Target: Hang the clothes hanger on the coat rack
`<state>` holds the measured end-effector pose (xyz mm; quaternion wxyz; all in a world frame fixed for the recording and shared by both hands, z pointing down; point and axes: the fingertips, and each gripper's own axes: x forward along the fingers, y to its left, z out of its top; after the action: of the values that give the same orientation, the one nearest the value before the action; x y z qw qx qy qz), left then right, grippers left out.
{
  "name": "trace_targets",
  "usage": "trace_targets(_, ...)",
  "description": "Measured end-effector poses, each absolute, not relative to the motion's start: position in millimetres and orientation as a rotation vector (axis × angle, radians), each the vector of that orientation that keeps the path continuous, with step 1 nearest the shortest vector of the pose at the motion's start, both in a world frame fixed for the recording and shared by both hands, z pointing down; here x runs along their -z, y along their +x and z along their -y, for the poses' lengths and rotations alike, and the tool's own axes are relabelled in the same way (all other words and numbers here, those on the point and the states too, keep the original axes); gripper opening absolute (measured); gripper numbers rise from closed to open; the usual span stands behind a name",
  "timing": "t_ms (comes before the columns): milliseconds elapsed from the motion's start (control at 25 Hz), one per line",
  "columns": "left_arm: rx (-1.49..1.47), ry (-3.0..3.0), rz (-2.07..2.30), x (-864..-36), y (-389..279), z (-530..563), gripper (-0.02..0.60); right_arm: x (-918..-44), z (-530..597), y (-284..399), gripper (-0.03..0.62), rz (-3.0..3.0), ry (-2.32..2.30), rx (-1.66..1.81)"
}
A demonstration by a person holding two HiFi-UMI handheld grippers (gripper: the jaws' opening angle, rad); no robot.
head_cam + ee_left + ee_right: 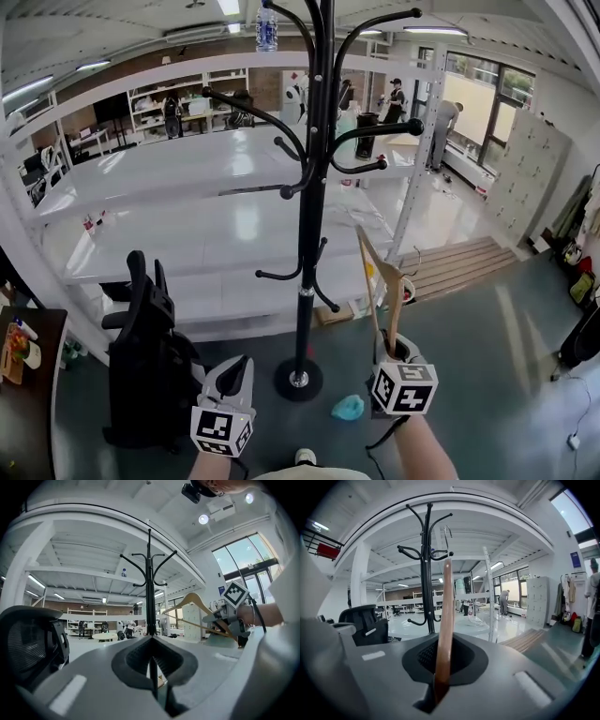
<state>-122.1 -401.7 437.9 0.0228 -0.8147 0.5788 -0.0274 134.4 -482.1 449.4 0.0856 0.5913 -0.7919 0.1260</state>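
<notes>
Right gripper (397, 354) clamped on the wooden hanger (369, 272), which I hold upright just right of the black metal rack (312, 206), not touching it. Only the right gripper view shows its wire hook (447, 532). Left gripper (234, 373) pinched together, empty. Glossy grey floor (487, 375); black mesh chair (145, 356) at left

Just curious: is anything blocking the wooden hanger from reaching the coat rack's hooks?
Nothing visible. The hanger, clamped in the right gripper, has only open air between it and the arms of the coat rack.
</notes>
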Motion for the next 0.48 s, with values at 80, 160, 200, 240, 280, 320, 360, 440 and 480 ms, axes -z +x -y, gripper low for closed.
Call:
trace_targets(80,0.085,-2.513,-1.81,-438.6,-122.3,411.8,0.0,-432.6,503.3,132.6,0.028,2.381,1.748,-0.339)
trace_targets(160,0.088,-2.508,-1.819,-439.3,-121.8,420.7,0.0,-416.8,522.6,130.0,0.028,2.398,1.735,-0.307)
trace_targets(200,0.091,-2.505,-1.821,-439.5,-121.3,424.9,0.0,-409.0,531.7,128.2,0.028,2.406,1.728,-0.291)
trace_targets(240,0.093,-2.504,-1.824,-439.8,-120.7,429.0,0.0,-401.4,540.4,126.1,0.028,2.414,1.72,-0.277)
trace_targets(280,0.097,-2.503,-1.826,-440.2,-120.2,432.9,0.0,-394.0,548.8,123.5,0.028,2.421,1.712,-0.263)
trace_targets(320,0.101,-2.503,-1.829,-440.7,-119.8,436.6,0.0,-386.9,556.8,120.5,0.028,2.427,1.701,-0.247)
trace_targets(360,0.106,-2.501,-1.832,-441.2,-119.6,439.9,0.0,-380.3,564.4,116.9,0.028,2.433,1.689,-0.23)
trace_targets(440,0.112,-2.498,-1.836,-441.8,-119.5,445.7,0.0,-369.4,577.8,108.4,0.028,2.444,1.655,-0.2)
trace_targets(480,0.114,-2.497,-1.837,-442.0,-119.4,448.3,0.0,-365.4,583.8,103.9,0.028,2.452,1.636,-0.197)
